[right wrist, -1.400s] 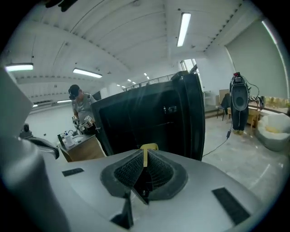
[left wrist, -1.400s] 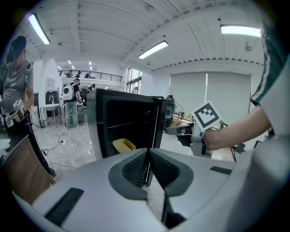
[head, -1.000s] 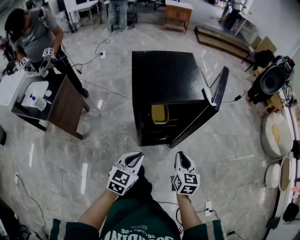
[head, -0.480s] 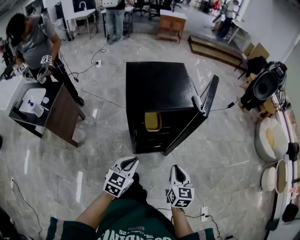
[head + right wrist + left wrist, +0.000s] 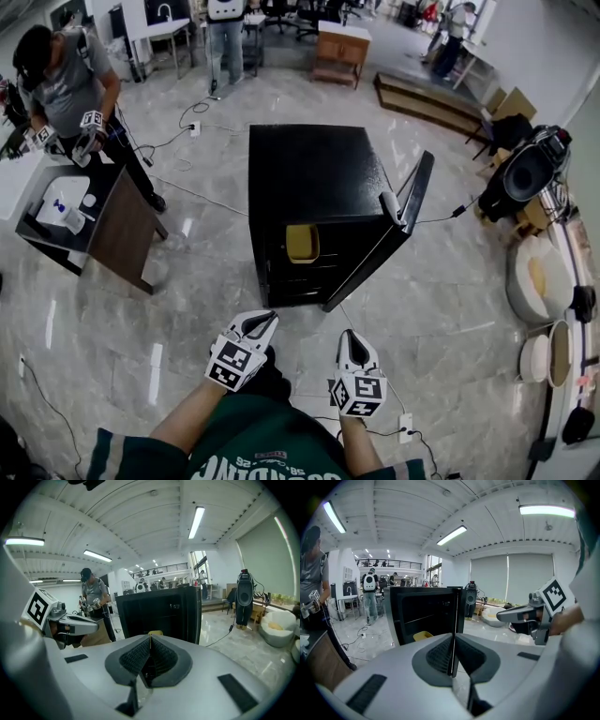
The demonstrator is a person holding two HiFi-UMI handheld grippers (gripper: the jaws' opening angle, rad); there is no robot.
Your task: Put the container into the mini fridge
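The floor is gleaming: polished stone-look tiles, grey-veined, throwing back strips of ceiling light. The mini fridge has a black top with a fine speckled sheen, glossy rather than flat. Inside it the yellow container looks like smooth plastic, dull, with no glare on it. The left gripper and right gripper have pale grey shells of smooth matt plastic, and dark ribbed pads line the jaws. Off to the side is a table with a brown wood-grain side panel. The person's green shirt is soft cloth.
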